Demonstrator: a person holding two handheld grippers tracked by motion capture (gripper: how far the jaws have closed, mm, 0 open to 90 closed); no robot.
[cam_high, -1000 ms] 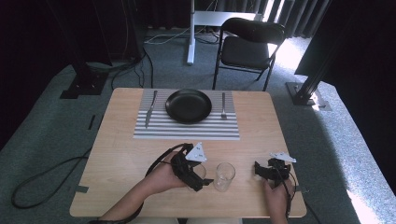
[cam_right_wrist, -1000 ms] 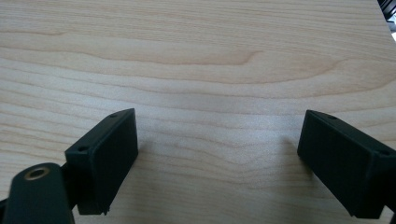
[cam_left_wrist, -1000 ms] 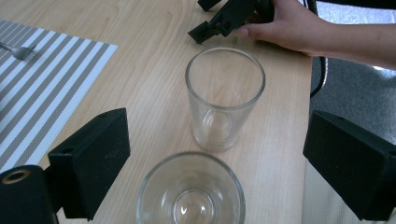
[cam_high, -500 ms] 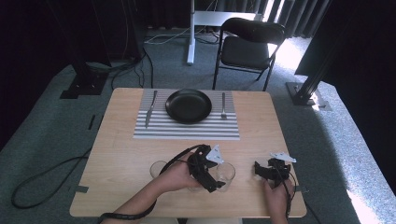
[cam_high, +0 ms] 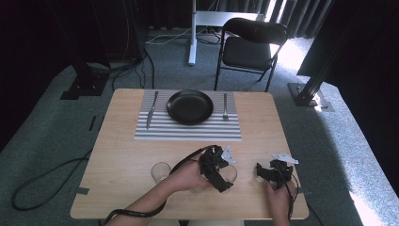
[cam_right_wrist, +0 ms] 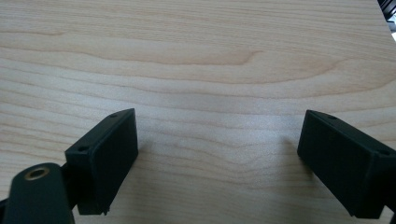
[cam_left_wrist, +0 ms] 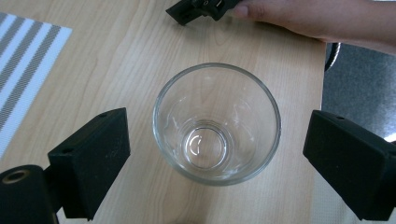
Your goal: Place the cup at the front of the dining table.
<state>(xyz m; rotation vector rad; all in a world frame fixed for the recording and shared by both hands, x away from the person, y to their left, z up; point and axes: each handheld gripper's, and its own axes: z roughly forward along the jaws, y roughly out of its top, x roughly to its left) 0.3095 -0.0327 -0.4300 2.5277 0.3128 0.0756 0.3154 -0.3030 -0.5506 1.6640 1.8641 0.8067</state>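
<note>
A clear empty glass (cam_left_wrist: 217,123) stands upright on the wooden table (cam_high: 122,160). My left gripper (cam_left_wrist: 219,161) is open, with one jaw on each side of the glass and a gap on both sides. In the high view the left gripper (cam_high: 224,180) hangs over this glass (cam_high: 230,173) near the table's front edge. A second clear glass (cam_high: 161,171) stands to its left, free of any gripper. My right gripper (cam_high: 264,172) rests at the front right, open over bare wood (cam_right_wrist: 210,70) with nothing between its jaws.
A striped placemat (cam_high: 188,131) lies at the far middle with a black plate (cam_high: 190,107), a knife (cam_high: 150,109) on its left and a fork (cam_high: 225,107) on its right. A black chair (cam_high: 251,44) stands beyond the table. The right hand and gripper (cam_left_wrist: 205,7) lie just past the glass.
My left gripper has moved right, away from the left glass, which now stands uncovered, and over the right glass. The right gripper has stayed put.
</note>
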